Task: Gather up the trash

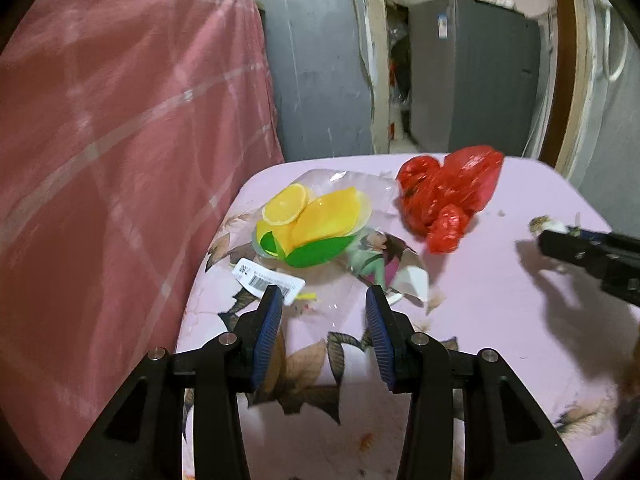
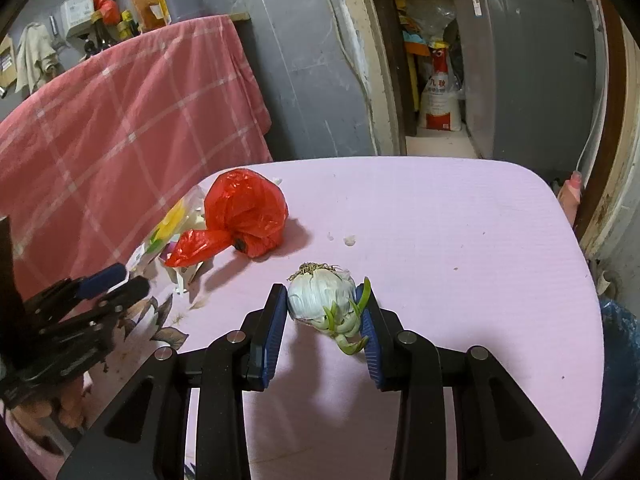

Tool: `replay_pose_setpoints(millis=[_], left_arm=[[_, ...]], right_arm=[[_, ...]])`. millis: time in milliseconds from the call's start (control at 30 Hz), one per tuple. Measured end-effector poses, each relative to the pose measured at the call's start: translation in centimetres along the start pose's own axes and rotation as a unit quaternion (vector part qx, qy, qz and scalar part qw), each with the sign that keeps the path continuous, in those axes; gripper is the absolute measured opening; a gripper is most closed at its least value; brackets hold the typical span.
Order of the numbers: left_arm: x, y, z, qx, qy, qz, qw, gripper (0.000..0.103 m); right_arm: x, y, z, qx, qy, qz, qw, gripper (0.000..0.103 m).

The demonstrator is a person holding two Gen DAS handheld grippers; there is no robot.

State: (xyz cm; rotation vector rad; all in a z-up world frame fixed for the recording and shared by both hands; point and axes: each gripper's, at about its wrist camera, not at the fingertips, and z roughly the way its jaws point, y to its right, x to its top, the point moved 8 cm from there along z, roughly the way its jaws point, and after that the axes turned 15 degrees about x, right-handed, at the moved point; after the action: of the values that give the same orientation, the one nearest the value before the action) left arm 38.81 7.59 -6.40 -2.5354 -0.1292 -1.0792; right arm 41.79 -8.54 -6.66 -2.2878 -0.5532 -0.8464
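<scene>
Left gripper (image 1: 324, 300) stands spread and empty, its tips just short of the clear wrapper (image 1: 320, 216) lying straight ahead on the pink table (image 1: 500, 300). Right gripper (image 2: 325, 308) pinches a sprouting garlic bulb (image 2: 320, 294), so the left is nearer.

Desk (image 2: 440, 220): covered in matt lilac sheeting, finely ribbed, leaf-printed towards its near left edge. Red bag (image 2: 244, 212): thin glossy plastic, crinkled. Beside it, clear packet (image 1: 340, 184): shiny transparent film over smooth yellow and green slices. Garlic bulb (image 2: 320, 296): dry, papery white skin, ridged. Fingers (image 2: 276, 320): matt black plastic, ribbed blue pads, bright metal pins. Behind the desk, checked pink cloth (image 2: 120, 128): soft woven.
</scene>
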Motion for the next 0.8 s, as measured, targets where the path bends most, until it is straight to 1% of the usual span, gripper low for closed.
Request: replay_pose_setpoints(millis=[67,100,133,167,200,233,300,400,500,633,800], left_arm=[[0.1,0.2,0.6,0.012,-0.005,0.011,0.9998,0.038],[0.2,0.2,0.9,0.019,-0.009,0.016,0.9997,0.035],[0.2,0.3,1.1,0.022,-0.009,0.020,0.9995,0.031],[0.0,0.3,1.1,0.020,-0.011,0.021,0.9995,0.016],[-0.1,0.3,1.3,0.020,-0.015,0.024,0.9994,0.007],[-0.2,0.1,1.2,0.022,-0.014,0.024,0.9994,0.007],[-0.2,-0.1,0.9,0.026,-0.003,0.020,0.9994,0.002],[-0.1,-0.6,-0.1,0.030,0.019,0.005,0.9994,0.000],[-0.4,-1.0,-1.4,0.025,0.027,-0.013,0.9992,0.000],[-1.0,-0.7,-4.1,0.008,0.049,-0.038,0.9981,0.000],[-1.0,0.7,-8.1,-0.018,0.087,-0.063,0.9941,0.000]], right_arm=[[0.1,0.1,-0.1,-0.001,0.001,0.000,1.000,0.033],[0.1,0.2,-0.1,-0.002,0.002,-0.001,1.000,0.033],[0.1,0.2,-0.1,-0.003,0.001,-0.001,1.000,0.033],[0.0,0.3,-0.1,-0.003,0.001,-0.001,1.000,0.033],[0.0,0.3,-0.1,-0.002,0.000,-0.001,1.000,0.033],[-0.1,0.2,-0.1,-0.003,-0.002,-0.003,1.000,0.033],[-0.3,0.1,-0.1,-0.003,-0.003,-0.005,1.000,0.033],[-0.6,-0.1,-0.4,-0.001,0.001,-0.008,1.000,0.033],[-0.6,-0.5,-1.0,0.002,0.012,-0.014,1.000,0.033],[-0.5,-1.2,-2.4,-0.002,0.036,-0.031,0.999,0.032],[-0.4,-1.5,-5.1,-0.011,0.067,-0.046,0.997,0.032]])
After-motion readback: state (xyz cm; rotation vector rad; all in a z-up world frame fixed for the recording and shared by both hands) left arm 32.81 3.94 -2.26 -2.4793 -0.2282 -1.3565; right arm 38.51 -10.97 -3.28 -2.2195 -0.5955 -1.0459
